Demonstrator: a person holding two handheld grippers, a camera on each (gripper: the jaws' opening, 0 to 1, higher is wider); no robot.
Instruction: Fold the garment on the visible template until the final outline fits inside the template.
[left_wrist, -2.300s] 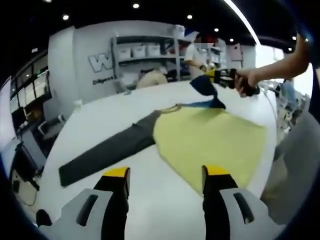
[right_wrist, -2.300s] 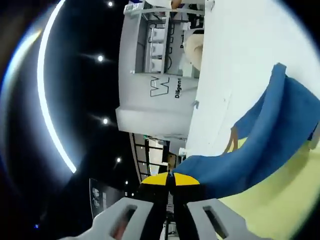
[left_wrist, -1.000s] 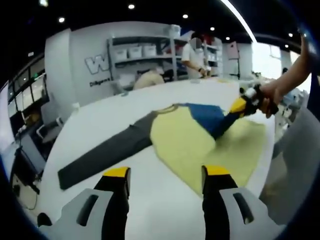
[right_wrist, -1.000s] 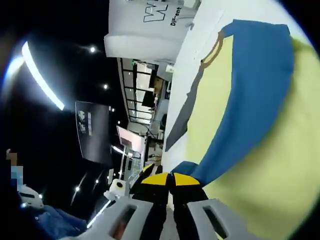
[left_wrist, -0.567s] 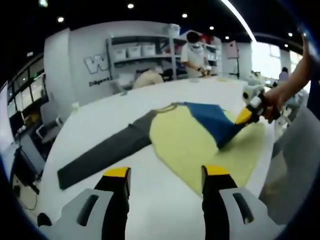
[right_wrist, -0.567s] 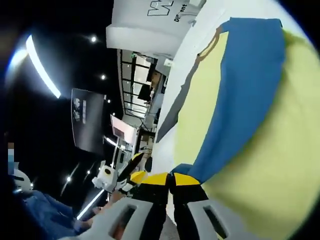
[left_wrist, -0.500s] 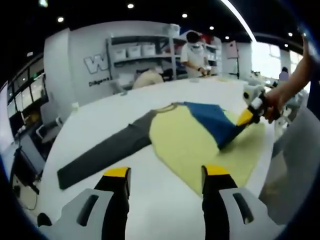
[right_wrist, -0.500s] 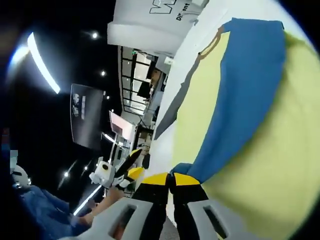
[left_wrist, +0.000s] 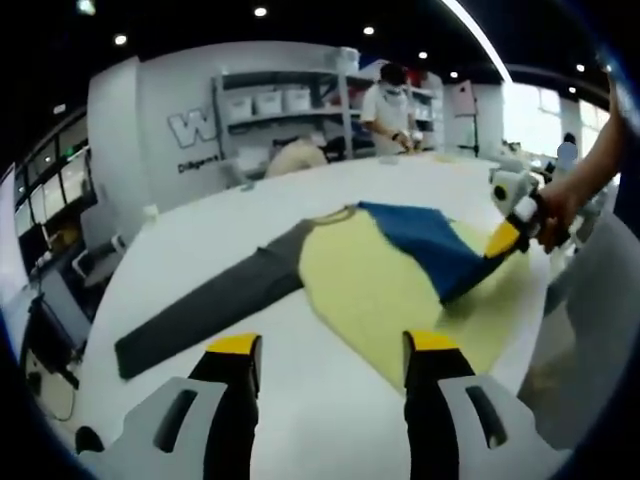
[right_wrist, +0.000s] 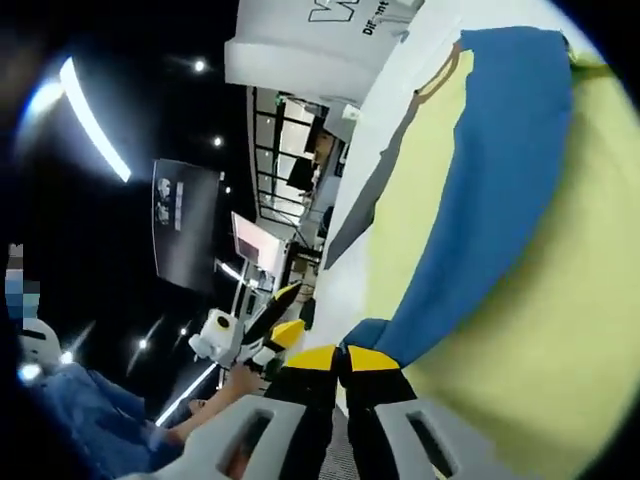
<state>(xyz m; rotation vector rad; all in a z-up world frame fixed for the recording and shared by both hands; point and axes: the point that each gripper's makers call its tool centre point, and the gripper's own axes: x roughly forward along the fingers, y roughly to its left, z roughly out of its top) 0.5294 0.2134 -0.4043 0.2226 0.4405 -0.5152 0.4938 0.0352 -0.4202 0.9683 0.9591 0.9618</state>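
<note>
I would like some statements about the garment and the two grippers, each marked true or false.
1. The right gripper is shut on the blue sleeve. True.
2. The left gripper holds the grey sleeve. False: its jaws stand open above the bare white table.
3. The blue sleeve lies across the yellow body of the garment. True.
4. The grey sleeve is folded over the yellow body. False: it lies stretched out on the table.

Bright ceiling spots (left_wrist: 263, 12) and a strip light (right_wrist: 92, 118) — soft focus, strong fisheye bending at edges.
</note>
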